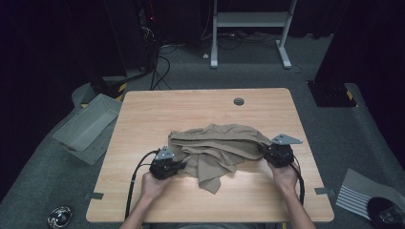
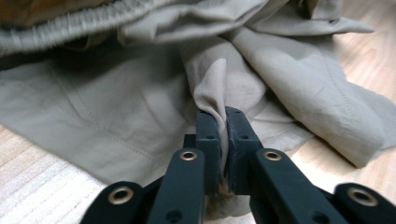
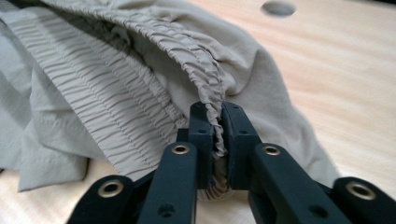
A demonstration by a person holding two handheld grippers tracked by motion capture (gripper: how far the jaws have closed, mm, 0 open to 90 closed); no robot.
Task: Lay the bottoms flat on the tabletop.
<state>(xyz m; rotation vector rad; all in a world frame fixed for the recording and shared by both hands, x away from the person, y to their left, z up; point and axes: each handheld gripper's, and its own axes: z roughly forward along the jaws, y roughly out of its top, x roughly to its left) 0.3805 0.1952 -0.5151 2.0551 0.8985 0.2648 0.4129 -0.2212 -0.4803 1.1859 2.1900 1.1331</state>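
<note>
Beige garment (image 1: 217,148), crumpled on tabletop (image 1: 200,107); left hand-held gripper (image 1: 180,165) pinches a fabric fold, right hand-held gripper (image 1: 265,149) clamps the elastic waistband (image 3: 208,84)

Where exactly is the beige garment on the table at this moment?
In the high view, the beige garment lies crumpled on the near half of the wooden table, stretched between the left hand-held gripper and the right hand-held gripper, each pinching one edge.

Khaki shorts (image 1: 217,148), crumpled mid-table, elastic waistband (image 3: 140,88) gathered, both ends pinched in tongs
</note>
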